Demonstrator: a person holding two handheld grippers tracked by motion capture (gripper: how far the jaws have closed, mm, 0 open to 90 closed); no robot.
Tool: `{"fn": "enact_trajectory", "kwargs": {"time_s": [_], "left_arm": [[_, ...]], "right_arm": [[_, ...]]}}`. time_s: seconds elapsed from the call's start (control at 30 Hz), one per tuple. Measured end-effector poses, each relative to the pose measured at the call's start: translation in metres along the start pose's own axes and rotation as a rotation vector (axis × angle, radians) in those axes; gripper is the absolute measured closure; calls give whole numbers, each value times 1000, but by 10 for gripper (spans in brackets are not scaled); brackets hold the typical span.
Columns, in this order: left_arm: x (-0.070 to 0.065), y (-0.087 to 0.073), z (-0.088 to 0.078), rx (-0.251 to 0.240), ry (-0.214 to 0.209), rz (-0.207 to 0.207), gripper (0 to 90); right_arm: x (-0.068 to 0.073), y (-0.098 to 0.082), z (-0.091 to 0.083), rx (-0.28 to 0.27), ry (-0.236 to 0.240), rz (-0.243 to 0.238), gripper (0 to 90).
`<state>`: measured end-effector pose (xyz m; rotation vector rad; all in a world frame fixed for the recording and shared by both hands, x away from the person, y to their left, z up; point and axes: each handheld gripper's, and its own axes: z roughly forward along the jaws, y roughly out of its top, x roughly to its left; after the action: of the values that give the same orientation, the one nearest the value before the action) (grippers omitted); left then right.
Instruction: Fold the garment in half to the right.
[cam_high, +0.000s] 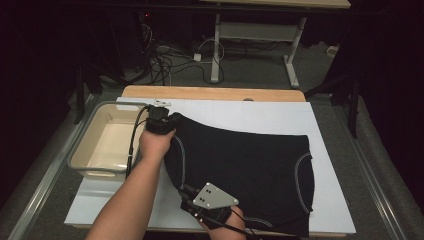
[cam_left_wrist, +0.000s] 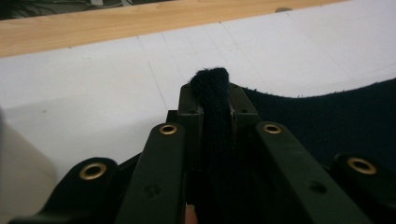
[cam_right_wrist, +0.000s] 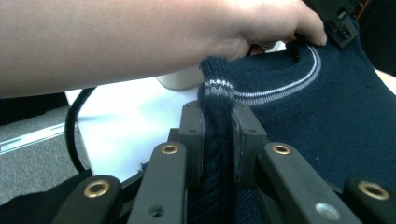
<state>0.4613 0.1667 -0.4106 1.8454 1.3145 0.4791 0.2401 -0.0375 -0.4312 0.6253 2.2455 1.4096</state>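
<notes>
2 grippers are clamping the dark sweater (cam_high: 240, 160): left gripper (cam_left_wrist: 210, 88) and right gripper (cam_right_wrist: 217, 93) pinching folds; lifting evenly is keeping it flat.

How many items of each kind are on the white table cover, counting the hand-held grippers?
Dark knit garment: 1
Beige bin: 1
Hand-held grippers: 2, the left hand-held gripper and the right hand-held gripper, each shut on a fold of the garment
Total: 4
</notes>
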Motion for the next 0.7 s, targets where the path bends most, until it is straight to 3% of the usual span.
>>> {"fn": "enact_trajectory", "kwargs": {"time_s": [0.27,0.4,0.7], "left_arm": [[9,19,-28,-10,44,21,768],[4,15,-17,27,41,46,767],[-18,-1,19,82,10,81,761]], "right_arm": [[10,25,6,-49,28,-41,782],[6,22,6,-49,31,-38,780],[-11,-18,1,3,23,41,778]]}}
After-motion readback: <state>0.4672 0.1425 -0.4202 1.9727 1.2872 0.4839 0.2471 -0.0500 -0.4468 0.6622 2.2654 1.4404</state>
